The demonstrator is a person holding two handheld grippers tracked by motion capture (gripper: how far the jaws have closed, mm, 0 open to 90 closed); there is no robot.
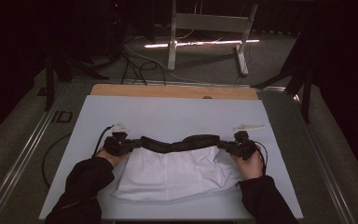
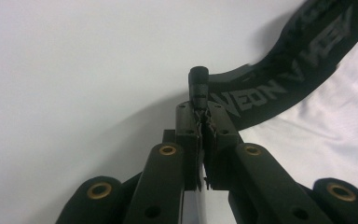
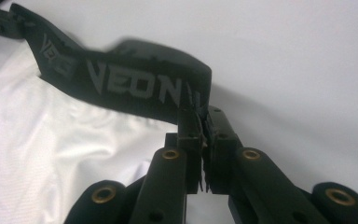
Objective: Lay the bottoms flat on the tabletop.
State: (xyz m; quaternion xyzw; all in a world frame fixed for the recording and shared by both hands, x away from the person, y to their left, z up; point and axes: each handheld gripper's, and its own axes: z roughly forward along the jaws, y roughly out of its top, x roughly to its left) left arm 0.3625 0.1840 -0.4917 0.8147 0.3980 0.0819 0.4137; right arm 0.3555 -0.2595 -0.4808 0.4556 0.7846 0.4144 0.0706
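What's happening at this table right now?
A person holds a gripper in each hand and has taken a white garment by its black waistband. The left gripper is shut on one end of the band and the right gripper on the other, so the band runs between them with a slight arch. The white cloth lies rumpled on the white table toward the person. The band carries grey lettering, seen in both gripper views.

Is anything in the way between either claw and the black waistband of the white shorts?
Nothing visible is. The left claw is shut on one end of the waistband and the right claw on the other end. The shorts lie flat on the white table, with no other item near them.
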